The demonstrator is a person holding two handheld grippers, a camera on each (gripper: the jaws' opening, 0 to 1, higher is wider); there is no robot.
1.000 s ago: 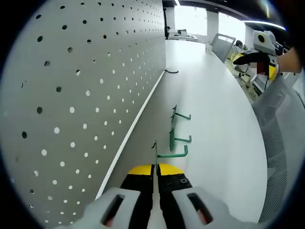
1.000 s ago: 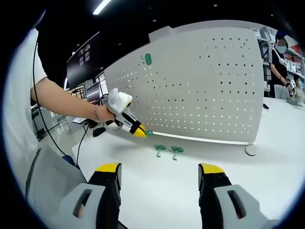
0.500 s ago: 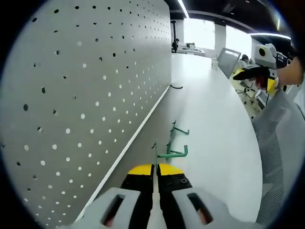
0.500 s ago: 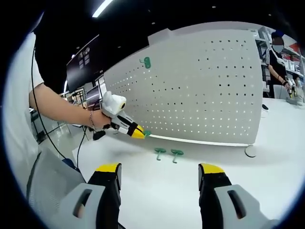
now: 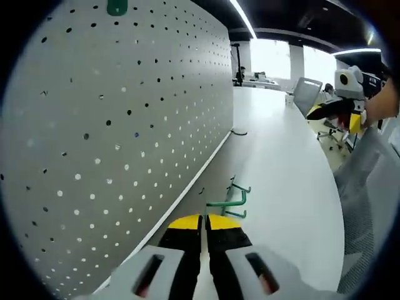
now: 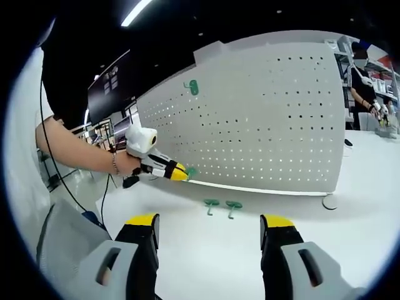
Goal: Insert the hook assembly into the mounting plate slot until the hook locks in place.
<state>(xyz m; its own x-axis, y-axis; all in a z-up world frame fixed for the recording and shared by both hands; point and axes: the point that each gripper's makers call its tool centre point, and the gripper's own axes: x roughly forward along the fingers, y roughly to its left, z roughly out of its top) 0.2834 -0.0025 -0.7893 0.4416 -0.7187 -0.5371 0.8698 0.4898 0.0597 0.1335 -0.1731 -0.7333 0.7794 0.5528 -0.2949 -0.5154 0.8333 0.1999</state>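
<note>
Left gripper (image 5: 204,219) jaws pinch a green hook (image 5: 226,202) just off the pegboard (image 5: 125,125); right gripper (image 6: 209,228) jaws gape wide over bare surface (image 6: 300,206).

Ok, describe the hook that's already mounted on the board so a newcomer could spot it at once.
Start at the big grey perforated metal pegboard standing upright on the white table. Look high on its face, near the upper corner on the person's side: a small green plastic hook hangs there. The other green hooks lie loose on the table; only this one sits on the board.
</note>
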